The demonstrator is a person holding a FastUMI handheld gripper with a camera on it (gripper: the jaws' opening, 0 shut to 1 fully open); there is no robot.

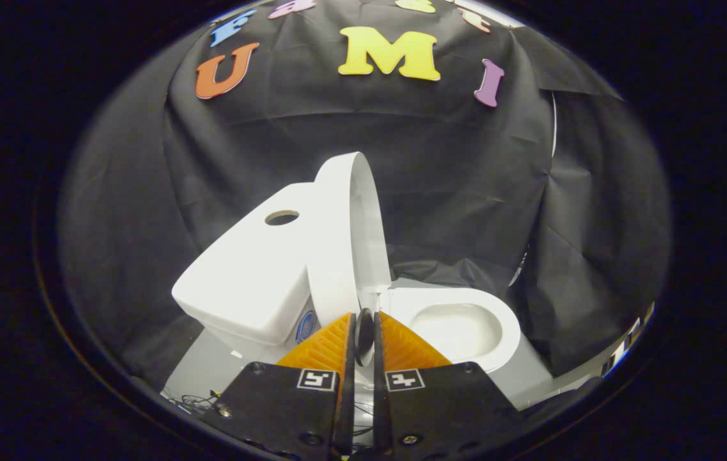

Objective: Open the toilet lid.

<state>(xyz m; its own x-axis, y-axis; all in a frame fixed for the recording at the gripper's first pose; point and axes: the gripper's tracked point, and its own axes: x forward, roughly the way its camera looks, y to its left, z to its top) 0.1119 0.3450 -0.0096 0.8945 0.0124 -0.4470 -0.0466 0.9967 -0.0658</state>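
I saw the toilet lid [344, 237] standing almost straight up, leaning back toward the white tank [254, 275], just ahead of the gripper [364, 330]. The bowl [465, 326] was open and lay beyond the right finger. The gripper's two orange fingers [325, 349] were nearly together, with only a thin gap left. A small dark round thing [364, 333] sat in that gap near the tips, but I could not tell what it was or whether both fingers pressed on it. It looked to me like the lid was already up, so the job seemed almost done. To finish well, I thought I should make sure the lid rested against the tank and would not fall forward. Then I should pull the gripper back slowly and straight, so that I did not bump the lid's edge.
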